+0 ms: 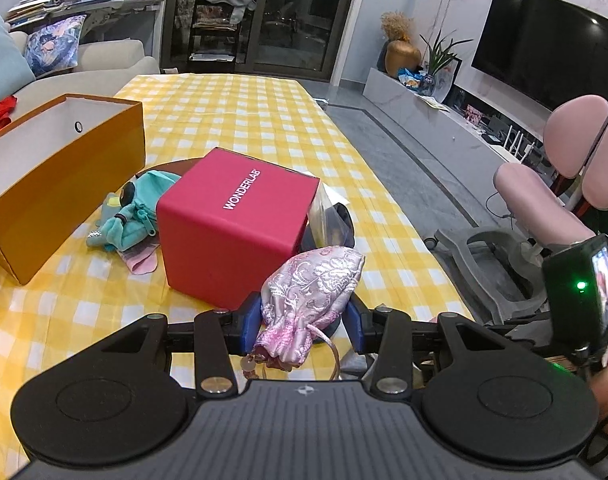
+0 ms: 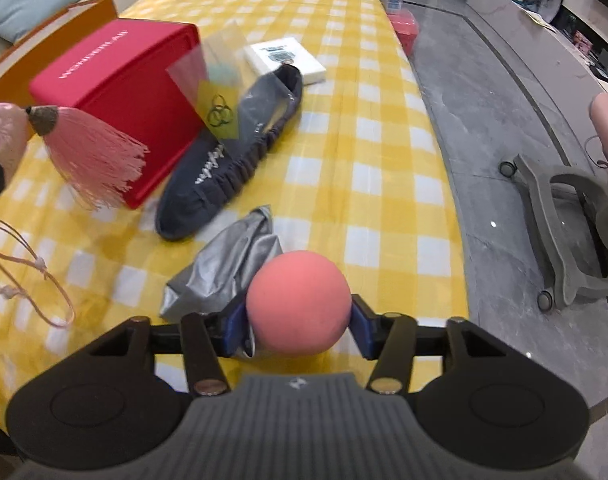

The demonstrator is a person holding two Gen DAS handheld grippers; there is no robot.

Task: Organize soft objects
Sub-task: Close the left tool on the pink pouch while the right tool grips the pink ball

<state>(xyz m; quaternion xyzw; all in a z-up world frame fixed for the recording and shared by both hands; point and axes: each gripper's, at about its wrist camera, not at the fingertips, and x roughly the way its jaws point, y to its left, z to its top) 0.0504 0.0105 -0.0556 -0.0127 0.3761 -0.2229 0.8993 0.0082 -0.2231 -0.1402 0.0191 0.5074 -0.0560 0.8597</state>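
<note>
Pink brocade pouch [image 1: 312, 300] — gripped by the left gripper [image 1: 304, 316], blue fingers [image 1: 251, 322] clamped on either side of its gathered body. Pouch is held above the counter [image 1: 263, 120], drawstring neck toward the camera, cord loop hanging below. In the right wrist view its pink tassel [image 2: 91, 156] dangles at the left edge, in front of the red box [image 2: 119, 104].

Pink foam ball [image 2: 297, 304] sits between the fingers [image 2: 233, 330] of the right gripper [image 2: 297, 326]. The left pad appears to touch the ball; at the right pad I cannot tell contact from a slight gap, so grasp versus release is undetermined. Ball is low over the near part of the counter, just in front of a crumpled silver pouch [image 2: 223, 268].

Surroundings: yellow-and-white checked cloth covers the counter. Red box marked WONDERLAB stands mid-counter. To its left in the left wrist view, a teal plush toy [image 1: 137, 210] lies on a pink cloth, next to an open orange box [image 1: 55, 176]. To the red box's right — a dark fabric slipper [image 2: 227, 152], partly under a clear plastic bag [image 2: 215, 84] holding green rings, and beyond it a white packet [image 2: 283, 58]. Pink chair [image 1: 564, 176] stands off the counter on the grey floor.
</note>
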